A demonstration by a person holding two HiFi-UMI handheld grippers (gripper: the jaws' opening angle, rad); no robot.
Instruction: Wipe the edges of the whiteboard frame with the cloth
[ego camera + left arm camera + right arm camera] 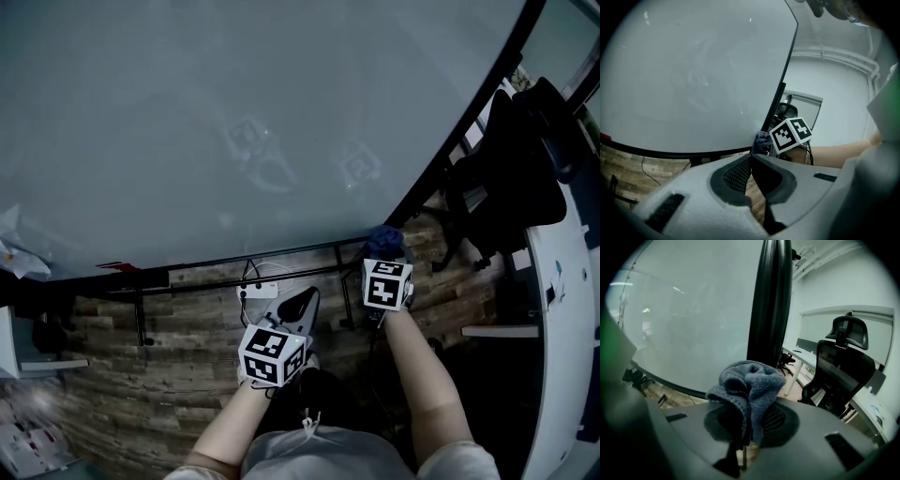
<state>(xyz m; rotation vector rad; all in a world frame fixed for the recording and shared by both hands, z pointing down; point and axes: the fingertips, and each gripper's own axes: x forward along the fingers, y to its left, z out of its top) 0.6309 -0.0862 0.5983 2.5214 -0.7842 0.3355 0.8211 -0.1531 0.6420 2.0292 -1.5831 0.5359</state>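
Pale glossy whiteboard [234, 112], black metal frame [769, 301] just ahead.
Right gripper [749, 420] pinches bunched blue-grey cloth [745, 385], seemingly touching frame; left gripper [751, 159] closed, empty. Press cloth firmly along edge.

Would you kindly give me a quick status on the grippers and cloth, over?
Right gripper shut on cloth, at lower corner of whiteboard frame. Left gripper shut, empty. Nothing in the way.

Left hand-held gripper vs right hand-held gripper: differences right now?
Left hand-held gripper: jaws closed on nothing; right hand-held gripper: clamped on the bunched blue-grey cloth. Right sits at the whiteboard's black frame corner; left hangs lower, off the board. Both carry marker cubes.
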